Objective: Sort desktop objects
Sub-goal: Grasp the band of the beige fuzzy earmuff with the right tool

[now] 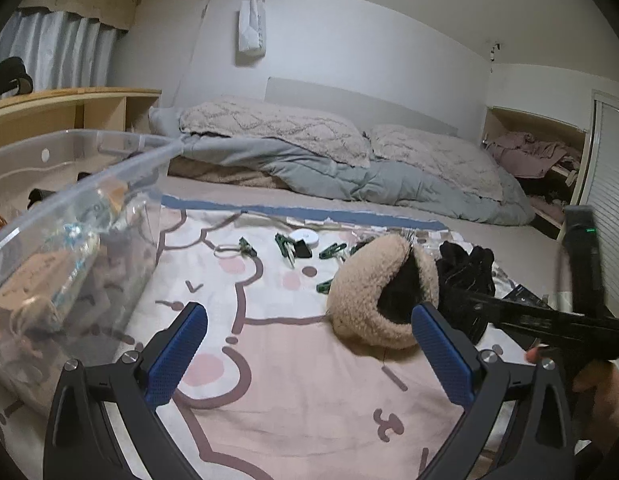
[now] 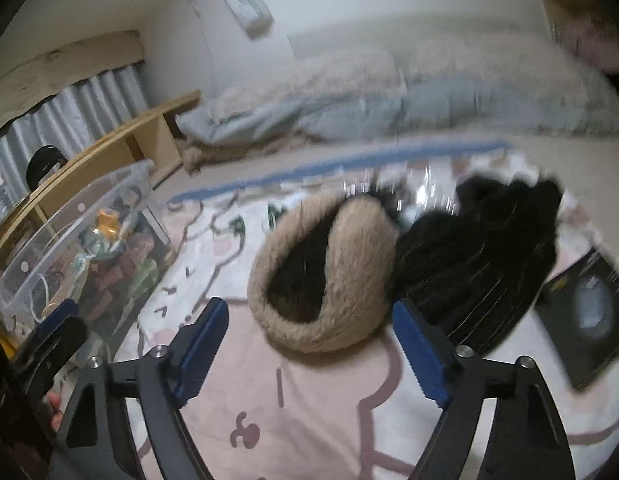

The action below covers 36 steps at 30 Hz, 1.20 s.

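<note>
A beige fleece earmuff [image 1: 373,292] with a black inside lies on the pink cartoon-print sheet [image 1: 293,384], with a black knitted garment [image 1: 465,272] just right of it. My left gripper [image 1: 309,320] stands open, low over the sheet, its blue pads [image 1: 177,356] bare; the earmuff lies just beyond its right pad. In the right wrist view my right gripper [image 2: 309,324] is open and holds nothing, with the earmuff [image 2: 329,272] just ahead between the lines of its fingers and the black garment [image 2: 481,252] ahead to the right. From the left wrist view, the right gripper's body [image 1: 557,320] reaches in from the right.
A clear plastic bin [image 1: 69,240] with assorted items stands at the left [image 2: 77,256]. Green clips [image 1: 333,250], a white round tin [image 1: 305,237] and a small black object lie farther back. A dark booklet [image 2: 585,312] lies at the right. Bedding and pillows fill the back.
</note>
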Tool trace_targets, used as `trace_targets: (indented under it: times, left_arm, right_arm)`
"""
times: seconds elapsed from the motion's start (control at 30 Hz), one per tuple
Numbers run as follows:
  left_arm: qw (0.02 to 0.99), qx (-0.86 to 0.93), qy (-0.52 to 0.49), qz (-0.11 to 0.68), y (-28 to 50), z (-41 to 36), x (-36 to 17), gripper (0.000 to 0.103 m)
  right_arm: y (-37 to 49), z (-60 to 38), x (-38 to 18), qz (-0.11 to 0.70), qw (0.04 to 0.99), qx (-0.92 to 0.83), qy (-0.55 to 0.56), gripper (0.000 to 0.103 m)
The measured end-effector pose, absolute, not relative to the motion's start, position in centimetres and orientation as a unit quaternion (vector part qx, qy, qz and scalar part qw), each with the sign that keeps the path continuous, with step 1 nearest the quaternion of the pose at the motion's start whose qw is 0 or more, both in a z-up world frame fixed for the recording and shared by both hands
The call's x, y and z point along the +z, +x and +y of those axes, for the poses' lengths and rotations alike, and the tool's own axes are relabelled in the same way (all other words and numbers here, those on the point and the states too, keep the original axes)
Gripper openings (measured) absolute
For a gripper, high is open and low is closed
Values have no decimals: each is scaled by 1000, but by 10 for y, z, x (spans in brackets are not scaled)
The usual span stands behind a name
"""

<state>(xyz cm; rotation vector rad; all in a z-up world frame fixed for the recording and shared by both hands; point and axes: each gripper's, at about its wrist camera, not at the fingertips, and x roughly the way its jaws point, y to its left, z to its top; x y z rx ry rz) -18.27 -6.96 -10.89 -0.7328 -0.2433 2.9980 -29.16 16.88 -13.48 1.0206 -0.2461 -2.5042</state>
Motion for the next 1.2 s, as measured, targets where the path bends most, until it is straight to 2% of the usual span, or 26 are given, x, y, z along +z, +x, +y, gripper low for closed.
trace_targets:
  times: [0.37,0.47,0.63,0.73,0.77,0.83,1.2]
  left_arm:
    - [34,966,-247,-69,-186,-65,-119,103]
    - [33,965,-250,-66,-188,-66,-122,103]
    - [31,964,-255,-74,-189,-72,-124,103]
    - [33,964,-254,-76,-187,-74,-123,103]
    - [35,964,-253,-76,-185,-74,-123,103]
    - [38,965,-249,-72,-182,-73,-122,103]
    - [42,967,-242,-68,-178,-73,-117,103]
  right_arm:
    - [-346,172,-201,-184,158,-844,478,76]
    - [-358,172,-210,-193,158,-840,482,53]
    - [-351,174,-200,-188,153,-851,466,43]
    - [-349,193,-186,-228,152,-852,446,38]
    - [-347,198,-182,-238,151,-853,439,30]
    - [-342,209,-169,-245,142,-861,423,23]
    - [-318,233,-132,-251,153,-874,386,21]
